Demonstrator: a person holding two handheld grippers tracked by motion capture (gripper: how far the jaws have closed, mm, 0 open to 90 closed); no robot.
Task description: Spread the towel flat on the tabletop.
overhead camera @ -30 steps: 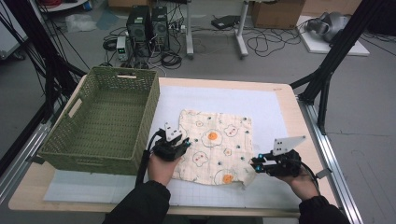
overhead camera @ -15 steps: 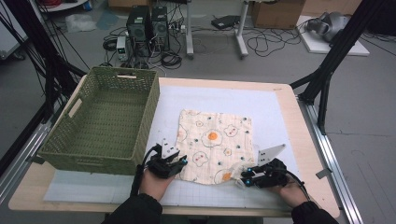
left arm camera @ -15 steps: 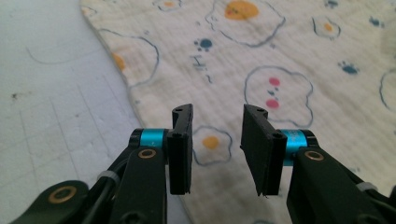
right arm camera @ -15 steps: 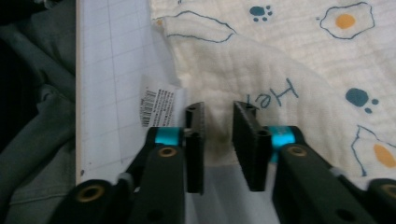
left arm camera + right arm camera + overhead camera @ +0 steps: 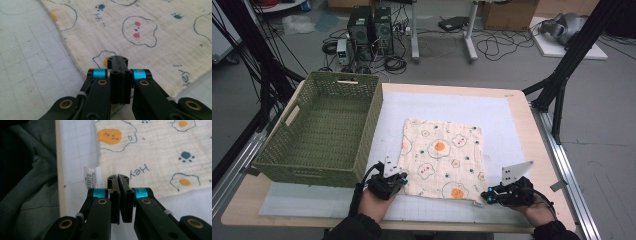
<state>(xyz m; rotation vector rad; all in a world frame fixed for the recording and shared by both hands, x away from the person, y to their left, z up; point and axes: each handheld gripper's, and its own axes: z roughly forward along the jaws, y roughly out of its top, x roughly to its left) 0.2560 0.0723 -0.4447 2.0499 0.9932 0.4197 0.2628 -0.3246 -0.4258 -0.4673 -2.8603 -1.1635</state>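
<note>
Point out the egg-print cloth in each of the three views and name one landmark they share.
High view: the egg-print cloth lies flat at table centre, right of the green basket.
Left gripper view: it covers the upper right, its corner at the jaws.
Right gripper view: it covers the upper right.
Shared landmark: the gridded white mat beneath it.

From my seat, the near-left corner of the cloth [image 5: 442,155] lay under the closed tips of the left gripper [image 5: 117,59] in its own view, so I could not see whether fabric was pinched between the jaws. The right gripper [image 5: 118,178] covered the cloth's edge the same way at bottom centre of its view; probably a fold sat between the tips, though they hid it. The print on the white label [image 5: 90,179] was too small to read. In the high view, both forearms were cut off by the bottom edge, and the basket [image 5: 324,130] hid the mat beneath it.
</note>
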